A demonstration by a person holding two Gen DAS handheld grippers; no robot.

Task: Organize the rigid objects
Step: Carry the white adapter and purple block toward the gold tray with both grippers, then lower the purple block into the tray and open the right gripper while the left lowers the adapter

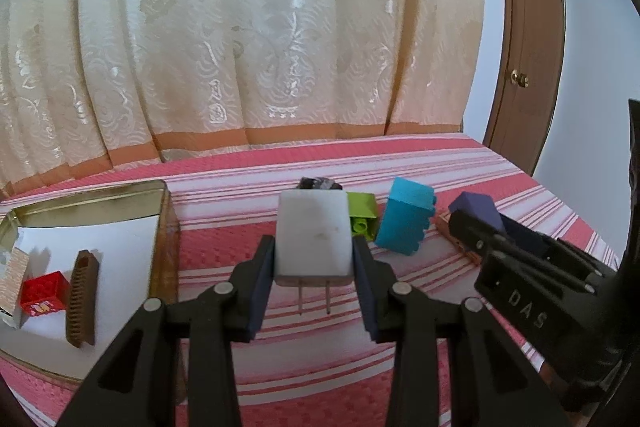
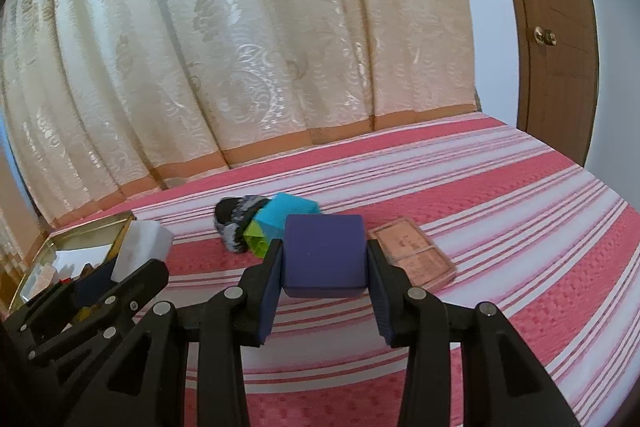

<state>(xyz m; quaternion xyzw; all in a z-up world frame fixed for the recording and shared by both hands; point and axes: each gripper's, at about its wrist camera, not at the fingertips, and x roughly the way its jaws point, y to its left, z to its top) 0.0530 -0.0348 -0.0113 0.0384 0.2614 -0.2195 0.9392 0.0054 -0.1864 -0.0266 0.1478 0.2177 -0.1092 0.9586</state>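
Red/white striped bedspread (image 1: 400, 155) under everything. Open gold metal tin w/ white paper liner (image 1: 120, 195) far left, already holding brown ridged comb-like piece (image 1: 82, 297) + small red box (image 1: 42, 293). Cyan plastic brick (image 1: 406, 215), lime green block (image 1: 362, 213), flat pink box (image 2: 414, 253) loose on bed. Left gripper (image 1: 313, 269) clamped on white plug adapter (image 1: 314, 235), prongs down, lifted. Right gripper (image 2: 325, 269) clamped on dark purple cube (image 2: 325, 251), lifted. Tin lies left of both; left gripper nearer, so likely drops first.
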